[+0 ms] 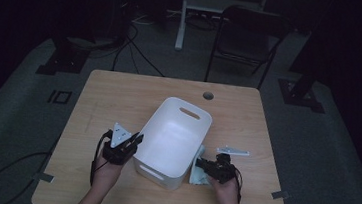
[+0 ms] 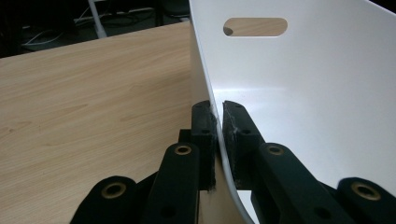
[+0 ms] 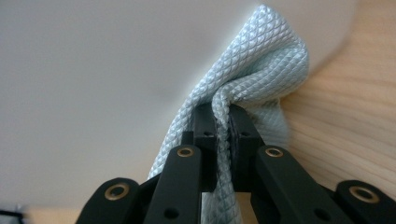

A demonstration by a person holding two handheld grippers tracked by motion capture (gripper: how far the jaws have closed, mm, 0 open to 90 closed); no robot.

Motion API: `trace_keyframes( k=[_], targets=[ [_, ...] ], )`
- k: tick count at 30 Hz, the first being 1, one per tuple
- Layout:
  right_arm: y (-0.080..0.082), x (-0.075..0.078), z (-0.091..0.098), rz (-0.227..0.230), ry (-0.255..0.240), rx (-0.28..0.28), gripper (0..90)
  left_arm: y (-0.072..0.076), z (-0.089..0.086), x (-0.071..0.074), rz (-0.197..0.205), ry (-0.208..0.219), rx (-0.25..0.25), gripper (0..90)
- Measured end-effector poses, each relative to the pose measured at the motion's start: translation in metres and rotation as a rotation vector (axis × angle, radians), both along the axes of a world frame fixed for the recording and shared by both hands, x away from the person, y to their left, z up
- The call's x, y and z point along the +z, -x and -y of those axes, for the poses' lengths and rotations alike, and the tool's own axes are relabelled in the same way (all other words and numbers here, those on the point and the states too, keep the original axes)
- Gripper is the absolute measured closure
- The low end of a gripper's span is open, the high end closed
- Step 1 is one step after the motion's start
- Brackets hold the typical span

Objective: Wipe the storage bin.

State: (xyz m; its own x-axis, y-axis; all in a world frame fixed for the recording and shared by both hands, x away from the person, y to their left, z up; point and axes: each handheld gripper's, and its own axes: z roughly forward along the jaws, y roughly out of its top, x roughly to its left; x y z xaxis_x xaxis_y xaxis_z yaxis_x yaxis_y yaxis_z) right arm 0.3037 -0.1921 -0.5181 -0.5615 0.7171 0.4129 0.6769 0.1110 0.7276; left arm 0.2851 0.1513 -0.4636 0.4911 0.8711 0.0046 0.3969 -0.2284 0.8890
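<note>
dark room, a chair [image 1: 248,35] behind, and a pale wooden tabletop [image 1: 119,96] with a white bin [image 1: 174,141] near your edge. your left tongs [image 2: 218,116] are closed on the bin's side wall, one jaw outside and one inside, pinning it in place. your right tongs [image 3: 222,119] are clamped tight on a bunched fold of the pale blue cloth [image 3: 252,70], which sits against the bin's outer wall on the right, low by the tabletop; in the high view the cloth [image 1: 200,169] lies just beside the bin's near right corner under your right tongs [image 1: 210,166]. a small flat grey piece [image 1: 233,151] rests farther right, untouched; it's too dim to say what it is.

you look to be at the lift-and-load step: cloth gripped, bin steadied, nothing inside yet. the next move likely calls for raising the cloth clear over the rim without dragging the wall, keeping the left hold firm, then letting go above the bin's floor.
</note>
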Motion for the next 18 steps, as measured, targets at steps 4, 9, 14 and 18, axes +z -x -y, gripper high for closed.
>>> trace_keyframes(
  k=[4, 9, 14, 18],
  targets=[
    [0.021, 0.026, 0.002, 0.076, -0.093, 0.043, 84.0, 0.001, 0.000, 0.000, 0.002, -0.005, 0.001, 83.0],
    [0.038, 0.041, -0.003, 0.128, -0.117, 0.067, 83.8, 0.001, 0.001, 0.000, 0.000, -0.004, 0.001, 83.0],
    [0.036, 0.029, -0.009, 0.113, -0.064, 0.045, 83.7, 0.000, 0.001, 0.000, -0.007, 0.008, -0.012, 83.0],
    [0.029, 0.014, -0.011, 0.073, -0.019, 0.010, 83.7, 0.000, 0.000, 0.000, -0.009, 0.009, -0.019, 82.6]
  ],
)
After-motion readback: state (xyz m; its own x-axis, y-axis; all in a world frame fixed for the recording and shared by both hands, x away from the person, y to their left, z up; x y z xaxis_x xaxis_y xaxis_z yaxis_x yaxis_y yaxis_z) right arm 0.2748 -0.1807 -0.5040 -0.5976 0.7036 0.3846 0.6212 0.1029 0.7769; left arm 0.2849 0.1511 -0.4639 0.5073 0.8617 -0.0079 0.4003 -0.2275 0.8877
